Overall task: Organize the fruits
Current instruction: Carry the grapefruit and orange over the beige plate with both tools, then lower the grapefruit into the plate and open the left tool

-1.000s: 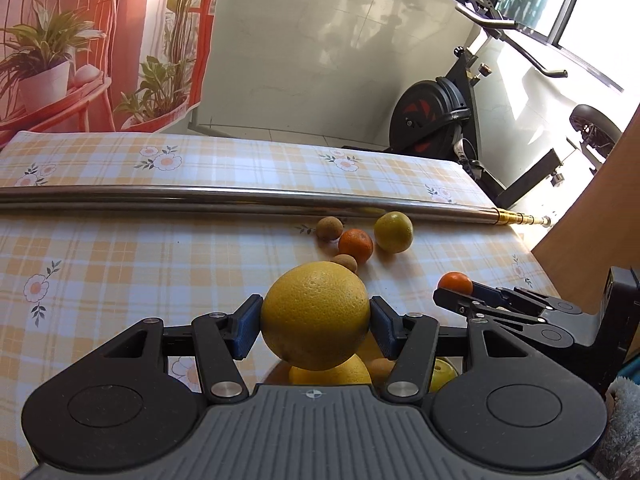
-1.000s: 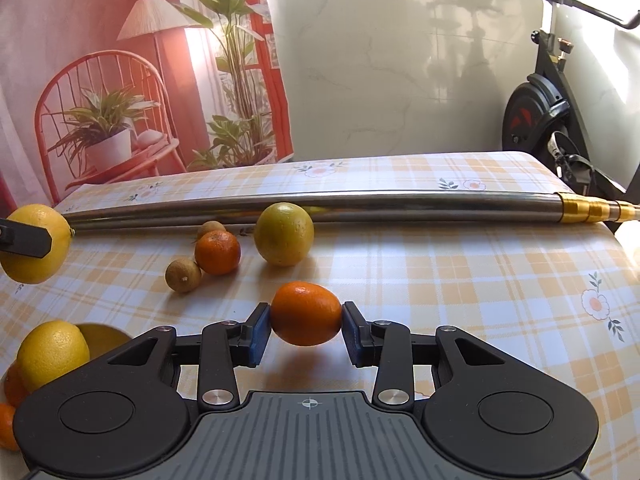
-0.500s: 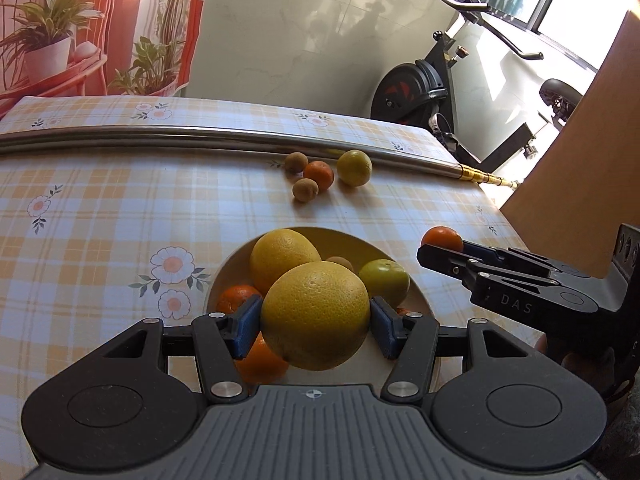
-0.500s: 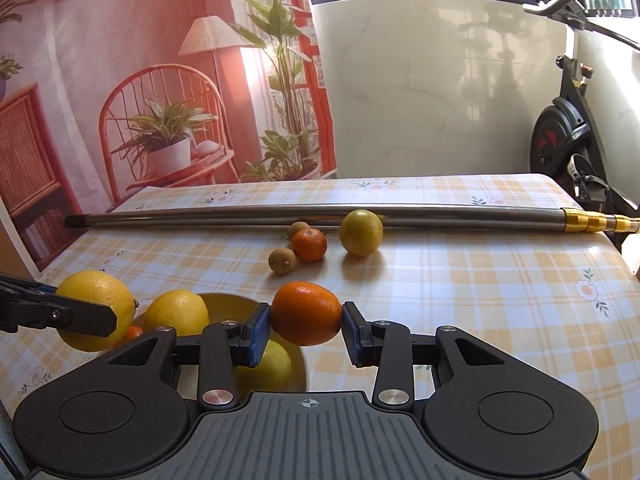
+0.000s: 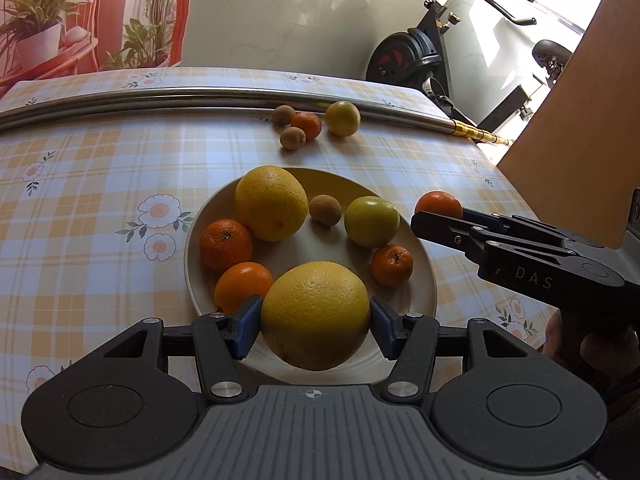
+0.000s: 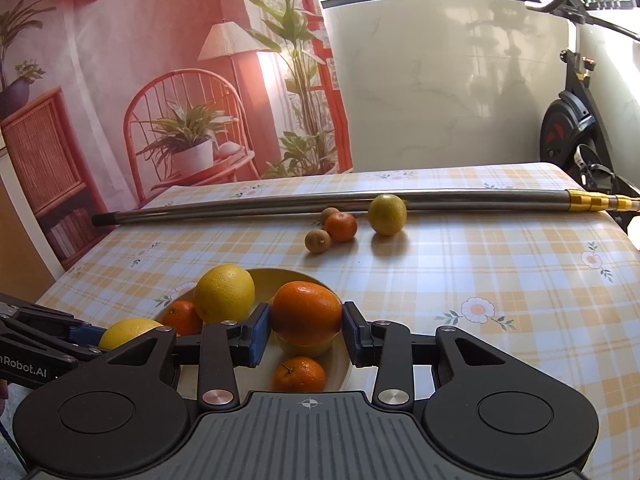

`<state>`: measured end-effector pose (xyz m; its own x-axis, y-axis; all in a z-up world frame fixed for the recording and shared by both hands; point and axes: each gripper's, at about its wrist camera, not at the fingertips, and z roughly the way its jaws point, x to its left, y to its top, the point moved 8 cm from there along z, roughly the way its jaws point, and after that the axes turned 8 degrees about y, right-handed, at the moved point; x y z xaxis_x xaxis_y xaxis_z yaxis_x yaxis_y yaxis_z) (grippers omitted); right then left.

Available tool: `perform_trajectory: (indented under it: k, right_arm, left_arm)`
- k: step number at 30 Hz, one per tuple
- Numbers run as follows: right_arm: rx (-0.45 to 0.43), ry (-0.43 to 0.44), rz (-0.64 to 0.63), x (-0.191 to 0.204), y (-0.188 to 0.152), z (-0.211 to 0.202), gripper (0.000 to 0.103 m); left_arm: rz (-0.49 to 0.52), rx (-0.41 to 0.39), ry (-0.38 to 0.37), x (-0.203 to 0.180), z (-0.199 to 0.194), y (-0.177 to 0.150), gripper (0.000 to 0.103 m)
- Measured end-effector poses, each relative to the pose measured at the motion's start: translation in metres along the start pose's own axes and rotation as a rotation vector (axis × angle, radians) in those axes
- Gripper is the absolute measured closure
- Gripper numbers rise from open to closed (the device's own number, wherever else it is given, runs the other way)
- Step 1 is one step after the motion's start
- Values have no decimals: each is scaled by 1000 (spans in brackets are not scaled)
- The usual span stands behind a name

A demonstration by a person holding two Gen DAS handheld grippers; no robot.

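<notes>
- Left tool [image 5: 315,322] tilts downward, its blue pads clamped on a large yellow fruit [image 5: 315,314].
- Right tool [image 6: 306,330] grips an orange [image 6: 306,312]; fingers of a hand [image 5: 596,344] wrap its handle.

Two bits of lettering, both on gripper bodies

"DAS" reads in pale capitals on the black side of the right gripper [image 5: 438,216], seen from the left wrist camera; from the right wrist camera, "nRobot.AI" shows in white on the flank of the left gripper [image 6: 120,330], its start cut off at the picture's left edge. Nothing else can be read.
</notes>
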<state>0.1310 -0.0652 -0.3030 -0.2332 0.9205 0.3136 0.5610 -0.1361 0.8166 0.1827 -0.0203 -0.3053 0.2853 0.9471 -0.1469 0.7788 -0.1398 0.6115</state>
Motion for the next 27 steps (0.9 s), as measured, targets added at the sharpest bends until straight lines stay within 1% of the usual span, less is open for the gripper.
perform_trajectory:
  k: [7,13,21,25,27]
  right_arm:
    - [3,5,23,1,-10,-2,68]
    - [11,3,46,-2,-16,0,68]
    - [13,0,51,-3,-17,1,68]
    - [12,-2,57,-5,-20,1,68]
    - [14,-4,64,-7,-21,2,68]
  left_arm:
    - [26,7,46,1,5,-8,43]
    - [39,12,67,3,8,-9,43]
    - [52,23,75,0,13,-13,43]
    - [45,12,72,0,11,-15,43]
    - [41,-5,68,0,9,-13,42]
